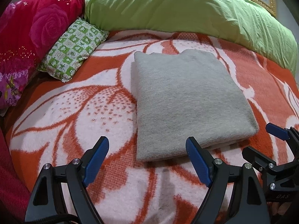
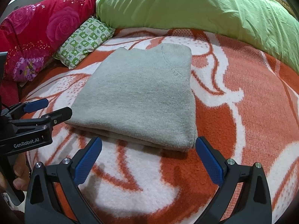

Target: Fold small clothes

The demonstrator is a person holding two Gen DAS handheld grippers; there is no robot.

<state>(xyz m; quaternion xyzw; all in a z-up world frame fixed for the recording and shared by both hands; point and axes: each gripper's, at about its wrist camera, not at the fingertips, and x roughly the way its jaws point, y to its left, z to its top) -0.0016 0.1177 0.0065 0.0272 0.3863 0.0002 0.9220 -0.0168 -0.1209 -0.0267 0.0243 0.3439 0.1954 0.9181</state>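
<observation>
Grey garment (image 1: 188, 100), folded into thick rectangle, edges stacked

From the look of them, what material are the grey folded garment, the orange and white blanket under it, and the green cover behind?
The grey garment looks like a soft knit, perhaps cotton fleece: fine ribbed texture, matte, a stitched seam near its far corner. The blanket seems a thick fuzzy woven pile, maybe acrylic or wool; its pattern edges look stepped. The green cover appears smooth thin woven cloth, with fine creases.
</observation>
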